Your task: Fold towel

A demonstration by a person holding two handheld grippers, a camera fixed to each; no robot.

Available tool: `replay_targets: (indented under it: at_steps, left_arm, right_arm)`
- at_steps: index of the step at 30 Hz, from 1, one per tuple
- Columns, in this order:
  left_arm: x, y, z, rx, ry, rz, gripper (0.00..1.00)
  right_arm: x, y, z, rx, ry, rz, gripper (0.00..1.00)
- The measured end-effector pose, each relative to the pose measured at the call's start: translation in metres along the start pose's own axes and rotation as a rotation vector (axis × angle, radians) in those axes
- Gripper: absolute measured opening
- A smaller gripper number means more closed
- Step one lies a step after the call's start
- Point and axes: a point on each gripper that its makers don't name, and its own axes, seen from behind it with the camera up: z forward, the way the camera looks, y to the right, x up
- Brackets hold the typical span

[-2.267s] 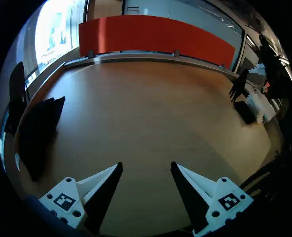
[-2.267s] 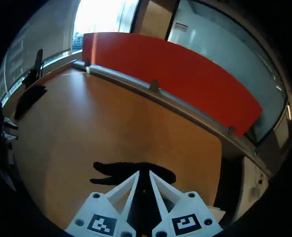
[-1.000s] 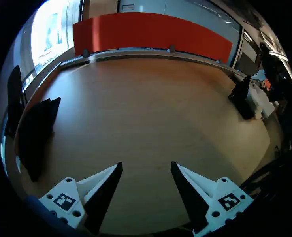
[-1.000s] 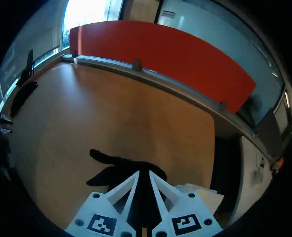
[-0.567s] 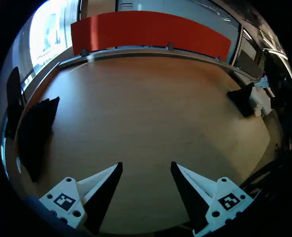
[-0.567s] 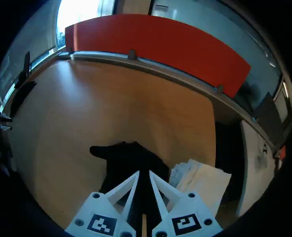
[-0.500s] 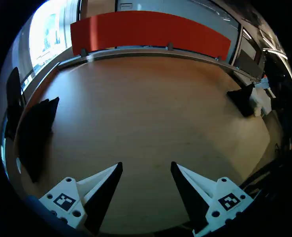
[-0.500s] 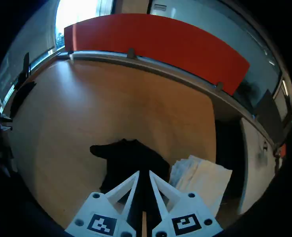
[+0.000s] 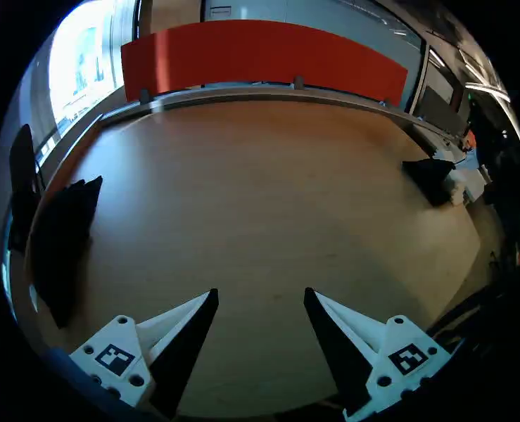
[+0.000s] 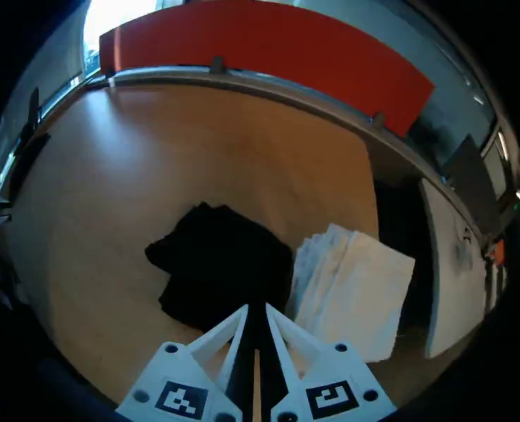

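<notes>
Black towel [image 10: 221, 271] beside white stack [image 10: 354, 295], pinched by narrow right fingers [image 10: 224, 344] — left fingers [image 9: 182, 337] wide over table [image 9: 260, 183].

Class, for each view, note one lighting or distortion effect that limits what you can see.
Left gripper view: the window is blown out, and the red panel bows from fisheye distortion. Right gripper view: the black towel is too dark to show folds.

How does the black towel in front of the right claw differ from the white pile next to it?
The black fabric towel lies crumpled in an irregular heap; the white folded towel stack is squared, its layered edges showing. The black fabric towel looks like one piece; the white folded towel stack holds several layers. Both rest side by side on the wooden table.
</notes>
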Motion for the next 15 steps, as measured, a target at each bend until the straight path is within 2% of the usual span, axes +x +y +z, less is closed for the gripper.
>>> replay_targets:
  at_steps: [15]
  left_arm:
    - [-0.007,0.000,-0.004,0.014,-0.013,0.001,0.90]
  right_arm:
    - [-0.056,-0.001,0.023,-0.005,-0.112,0.050,0.02]
